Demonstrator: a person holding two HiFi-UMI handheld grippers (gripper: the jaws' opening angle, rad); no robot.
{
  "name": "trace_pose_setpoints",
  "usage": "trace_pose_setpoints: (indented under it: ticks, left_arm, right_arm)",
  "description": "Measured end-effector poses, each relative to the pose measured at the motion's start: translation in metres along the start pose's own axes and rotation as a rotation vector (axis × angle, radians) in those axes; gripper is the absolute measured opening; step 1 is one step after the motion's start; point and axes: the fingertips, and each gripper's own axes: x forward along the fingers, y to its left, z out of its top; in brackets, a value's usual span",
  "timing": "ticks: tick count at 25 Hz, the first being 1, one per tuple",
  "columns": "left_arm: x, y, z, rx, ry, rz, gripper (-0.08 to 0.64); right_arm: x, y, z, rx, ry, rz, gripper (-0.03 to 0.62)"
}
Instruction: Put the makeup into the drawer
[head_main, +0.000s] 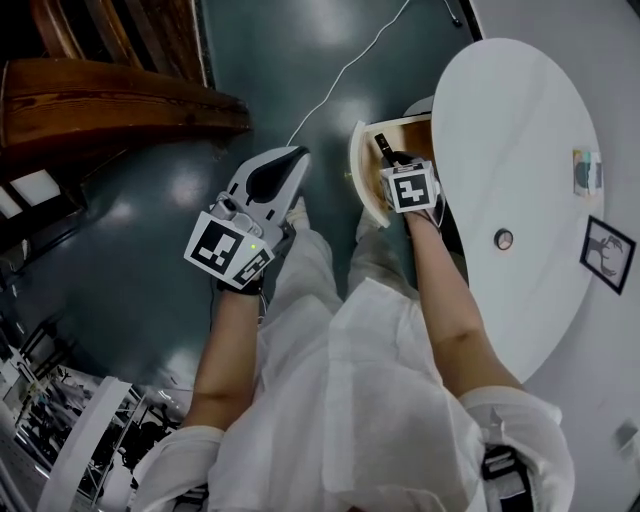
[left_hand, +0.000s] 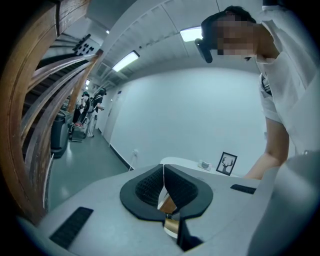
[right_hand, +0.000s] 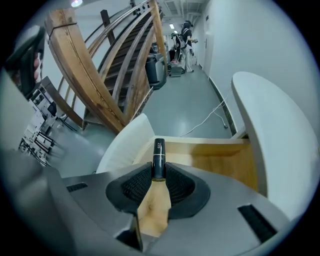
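Note:
A slim black makeup tube (right_hand: 158, 159) stands between the pads of my right gripper (right_hand: 159, 174), which is shut on it. In the head view this gripper (head_main: 388, 158) points steeply down over the open drawer (head_main: 412, 132) under the white table (head_main: 520, 150). The drawer's wooden inside (right_hand: 220, 162) lies just beyond the tube, and its curved white front (right_hand: 125, 142) is at the left. My left gripper (head_main: 290, 160) hangs over the dark floor, left of the drawer. Its jaws (left_hand: 164, 172) meet with nothing between them.
On the table sit a framed deer picture (head_main: 607, 252), a small card (head_main: 588, 172) and a round knob (head_main: 504, 239). A white cable (head_main: 340, 75) runs across the floor. A wooden staircase (head_main: 120, 100) rises at the left. The person's legs fill the lower middle.

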Motion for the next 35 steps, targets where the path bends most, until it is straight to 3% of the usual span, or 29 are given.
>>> trace_pose_setpoints:
  ticks: [5, 13, 19, 23, 35]
  left_arm:
    - [0.006, 0.003, -0.012, -0.013, 0.010, -0.011, 0.017]
    - [0.026, 0.000, -0.032, -0.042, 0.021, -0.031, 0.018]
    - [0.031, -0.001, -0.039, -0.047, 0.038, -0.042, 0.018]
    - [0.031, -0.001, -0.042, -0.048, 0.042, -0.039, 0.017]
    - [0.034, -0.002, -0.043, -0.049, 0.040, -0.035, 0.018]
  right_arm:
    - [0.034, 0.000, -0.032, 0.049, 0.094, 0.038, 0.083]
    - [0.078, -0.023, -0.063, -0.040, 0.202, 0.015, 0.084]
    - [0.098, -0.026, -0.062, -0.119, 0.218, 0.006, 0.084]
    - [0.105, -0.022, -0.046, -0.176, 0.161, 0.023, 0.084]
    - [0.103, -0.023, -0.041, -0.192, 0.139, 0.020, 0.087]
